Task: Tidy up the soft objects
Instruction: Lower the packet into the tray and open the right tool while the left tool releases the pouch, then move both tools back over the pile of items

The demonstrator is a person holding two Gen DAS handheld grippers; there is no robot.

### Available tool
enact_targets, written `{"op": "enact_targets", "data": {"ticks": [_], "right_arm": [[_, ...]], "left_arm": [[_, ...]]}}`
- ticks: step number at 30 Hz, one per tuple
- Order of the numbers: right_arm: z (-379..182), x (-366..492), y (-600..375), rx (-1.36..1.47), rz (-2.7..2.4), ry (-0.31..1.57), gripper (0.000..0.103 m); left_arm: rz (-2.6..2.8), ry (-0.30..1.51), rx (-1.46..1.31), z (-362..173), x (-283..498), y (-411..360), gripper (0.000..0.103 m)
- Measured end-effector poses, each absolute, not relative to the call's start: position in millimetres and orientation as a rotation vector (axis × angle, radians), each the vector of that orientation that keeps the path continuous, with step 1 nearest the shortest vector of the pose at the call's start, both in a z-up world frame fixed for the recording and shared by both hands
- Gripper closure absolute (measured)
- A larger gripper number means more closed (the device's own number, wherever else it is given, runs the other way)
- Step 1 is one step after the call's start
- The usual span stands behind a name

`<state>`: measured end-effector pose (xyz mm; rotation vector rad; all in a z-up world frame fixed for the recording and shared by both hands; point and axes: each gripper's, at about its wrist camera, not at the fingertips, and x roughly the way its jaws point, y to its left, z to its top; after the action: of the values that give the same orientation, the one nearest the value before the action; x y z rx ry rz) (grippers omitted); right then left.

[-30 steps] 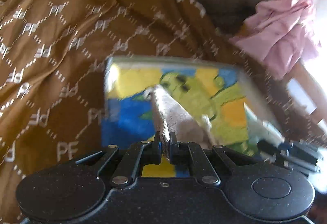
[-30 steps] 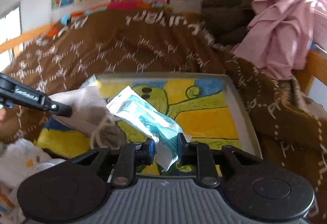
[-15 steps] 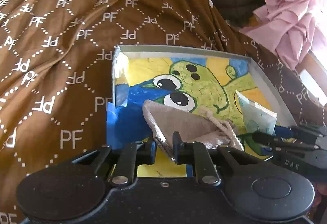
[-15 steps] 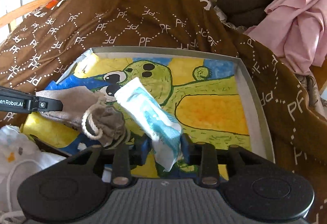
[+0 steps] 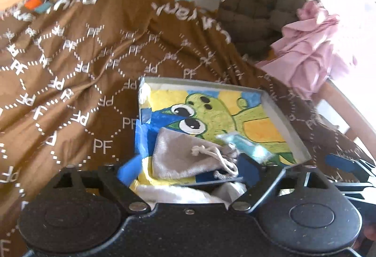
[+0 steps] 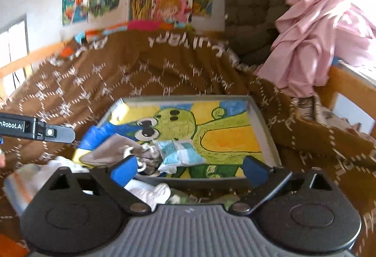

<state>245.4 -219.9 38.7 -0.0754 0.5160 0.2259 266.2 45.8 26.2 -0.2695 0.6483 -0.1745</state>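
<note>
Left wrist view: left gripper (image 5: 188,169) is hovering w/ jaws spread wide, grasping nothing. The grey drawstring pouch (image 5: 185,157) is lying in the near-left part of the tray (image 5: 283,120), the one w/ a green cartoon creature painted on its floor, sitting on the brown "PF" blanket (image 5: 70,74) of the bed. A teal-and-white packet (image 5: 244,145) is lying just beside the pouch, blurred. White fabric (image 5: 178,193) is showing below the tray's near edge, not in it. Right wrist view: right gripper (image 6: 189,169) is also hanging w/ jaws released, empty; the packet (image 6: 179,155) is resting in the tray (image 6: 265,130) touching the pouch (image 6: 112,151), approx. at the near middle. More white soft items (image 6: 150,192) are lying outside the tray near the jaws, and a pink cloth (image 6: 315,38) is heaped on the bed rail at far right. Judging progress: two soft things are placed, several others are waiting, so roughly early-to-mid; next is prob. picking up the white fabric.
</note>
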Motion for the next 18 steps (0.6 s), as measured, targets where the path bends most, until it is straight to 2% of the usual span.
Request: {"op": "enact_targets", "data": {"ticks": [1,5,18], "right_arm": [[40,236,-221,-0.066,0.225,0.5,0.001],[39,200,-224,-0.045,0.223,0.454,0.0],[11,138,-209,-0.082,0.191,0.458,0.0]], "left_arm": [[-0.171,0.629,-0.259,28,257,46,0.005],[-0.178,0.574,-0.244,30,222,47,0.002],[-0.142,0.567,-0.223,1,150,48,0.001]]}}
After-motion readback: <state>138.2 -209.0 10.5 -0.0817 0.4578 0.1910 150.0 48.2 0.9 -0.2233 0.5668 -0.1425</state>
